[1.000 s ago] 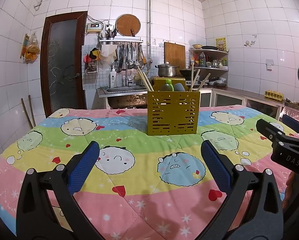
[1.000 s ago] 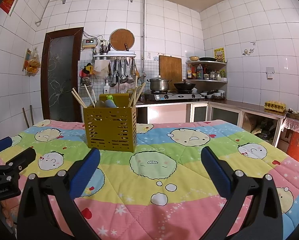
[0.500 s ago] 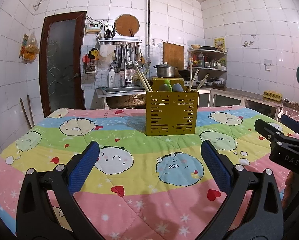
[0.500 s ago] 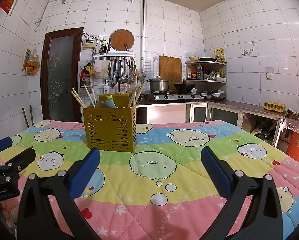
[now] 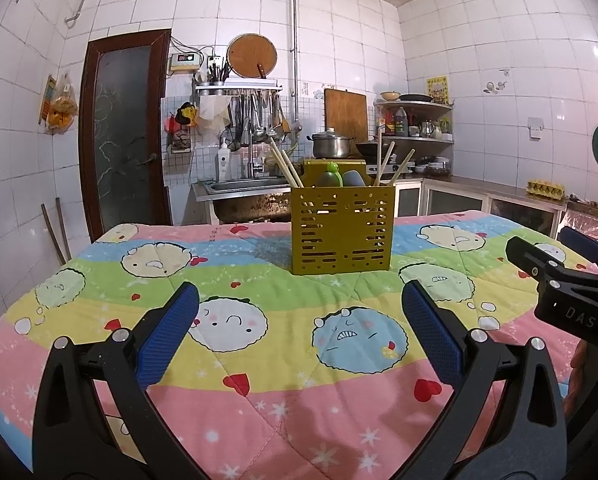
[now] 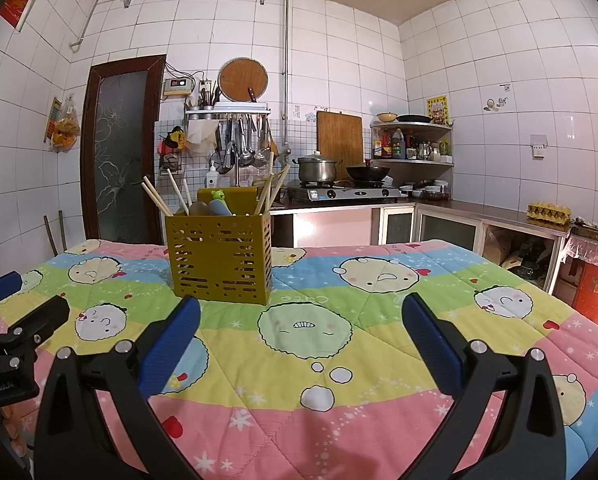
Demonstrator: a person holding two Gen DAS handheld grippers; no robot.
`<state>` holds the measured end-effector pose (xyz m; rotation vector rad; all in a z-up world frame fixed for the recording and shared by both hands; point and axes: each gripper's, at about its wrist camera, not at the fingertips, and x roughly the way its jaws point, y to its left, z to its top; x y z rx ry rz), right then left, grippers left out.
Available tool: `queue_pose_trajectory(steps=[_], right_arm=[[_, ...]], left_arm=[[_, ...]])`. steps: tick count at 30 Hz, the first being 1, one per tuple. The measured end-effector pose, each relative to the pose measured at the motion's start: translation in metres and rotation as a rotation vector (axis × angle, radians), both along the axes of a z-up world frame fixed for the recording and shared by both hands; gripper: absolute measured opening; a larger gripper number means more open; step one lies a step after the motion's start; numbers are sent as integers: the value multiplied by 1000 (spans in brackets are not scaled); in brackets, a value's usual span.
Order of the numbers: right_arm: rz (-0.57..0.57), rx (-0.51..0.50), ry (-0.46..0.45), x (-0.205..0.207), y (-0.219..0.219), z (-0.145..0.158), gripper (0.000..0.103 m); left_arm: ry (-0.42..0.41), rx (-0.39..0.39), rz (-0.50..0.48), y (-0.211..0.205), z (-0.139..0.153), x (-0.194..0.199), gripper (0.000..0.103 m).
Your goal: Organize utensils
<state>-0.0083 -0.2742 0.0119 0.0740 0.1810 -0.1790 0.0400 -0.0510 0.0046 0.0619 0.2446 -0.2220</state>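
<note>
A yellow slotted utensil holder (image 5: 341,229) stands upright on the table, far ahead of both grippers; it also shows in the right wrist view (image 6: 220,257). Wooden chopsticks (image 5: 286,168) and rounded handles, one with a green top (image 5: 330,174), stick out of it. My left gripper (image 5: 299,332) is open and empty above the near table. My right gripper (image 6: 301,338) is open and empty too. The right gripper also shows at the right edge of the left wrist view (image 5: 559,276). The left gripper also shows at the left edge of the right wrist view (image 6: 11,332).
A colourful cartoon quilt (image 5: 227,360) covers the table. Behind it are a sink (image 5: 243,188), hanging ladles, a stove with a pot (image 6: 317,168) and a wok, a counter with an egg carton (image 6: 547,213), and a dark door (image 5: 125,132).
The left wrist view has shifted slightly, with the holder a little lower and more central. Both grippers stay open and empty. The right view is nearly unchanged.
</note>
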Motion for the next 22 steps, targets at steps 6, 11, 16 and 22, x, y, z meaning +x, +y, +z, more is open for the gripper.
queue_pose_trajectory(steps=[6, 11, 16, 22], right_arm=[[0, 0, 0, 0, 0, 0, 99], [0, 0, -1, 0, -1, 0, 99], [-1, 0, -1, 0, 0, 0, 99], [-1, 1, -1, 0, -1, 0, 99]], left_arm=[[5, -4, 1, 1, 0, 0, 98], [1, -2, 0, 1, 0, -1, 98], [11, -5, -12, 1, -1, 1, 98], [34, -7, -13, 1, -2, 3, 98]])
